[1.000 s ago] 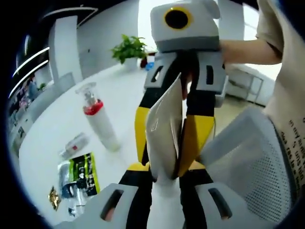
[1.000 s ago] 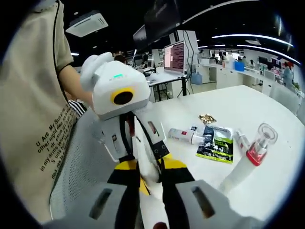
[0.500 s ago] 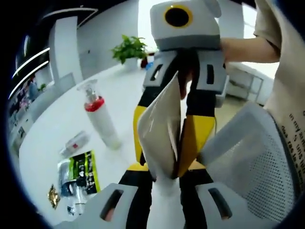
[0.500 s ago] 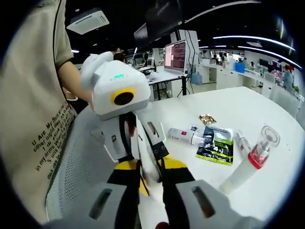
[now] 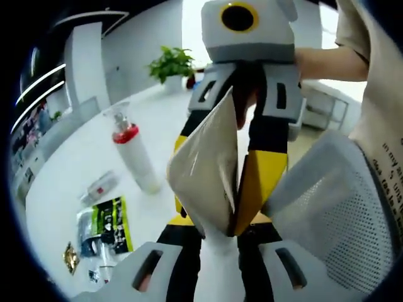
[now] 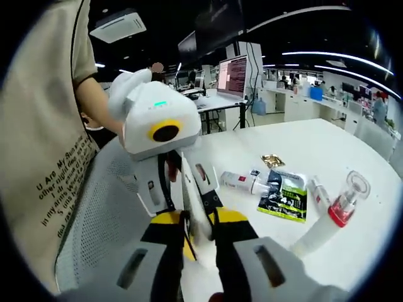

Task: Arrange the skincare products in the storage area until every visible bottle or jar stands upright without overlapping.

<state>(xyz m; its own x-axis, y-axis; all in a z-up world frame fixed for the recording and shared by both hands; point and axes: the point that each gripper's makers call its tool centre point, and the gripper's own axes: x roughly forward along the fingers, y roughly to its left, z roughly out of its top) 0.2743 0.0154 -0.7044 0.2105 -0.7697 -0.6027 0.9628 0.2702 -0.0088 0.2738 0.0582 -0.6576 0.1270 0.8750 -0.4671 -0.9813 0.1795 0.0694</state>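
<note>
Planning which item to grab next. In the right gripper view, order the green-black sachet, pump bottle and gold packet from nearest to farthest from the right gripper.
1. pump bottle, standing at right.
2. green-black sachet, lying flat mid-table.
3. gold packet, farther back.

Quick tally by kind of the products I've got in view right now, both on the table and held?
Upright pump bottle with red collar: 1
Tubes lying flat: 2, a red-and-white tube and a small tube
Sachets: 3, a white sachet pinched by both tools, a black-and-green sachet, a small gold sachet
Total: 6

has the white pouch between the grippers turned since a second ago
Yes. In the left gripper view the white pouch has swung its face toward the pump bottle, showing a broader side.
</note>
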